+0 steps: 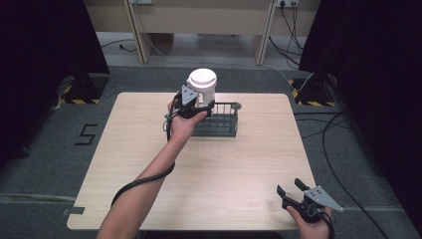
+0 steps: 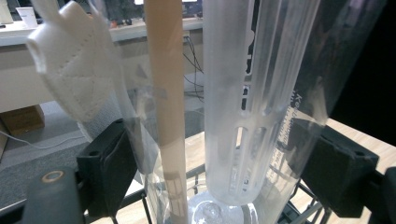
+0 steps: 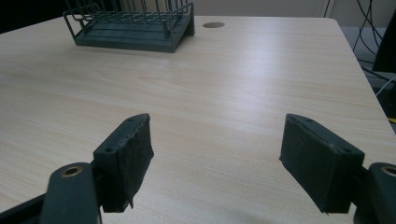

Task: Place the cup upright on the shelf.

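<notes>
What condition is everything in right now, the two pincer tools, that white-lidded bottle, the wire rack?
Left gripper: shut on the clear bottle, a jaw on each side.
Clear bottle: upright, white lid on, held over the rack's left end.
Wire rack: upright at the table's far side; whether the bottle rests on it I cannot tell.
Right gripper: open, jaws wide apart, holding nothing, above bare tabletop.
Table: bare across the middle.
</notes>
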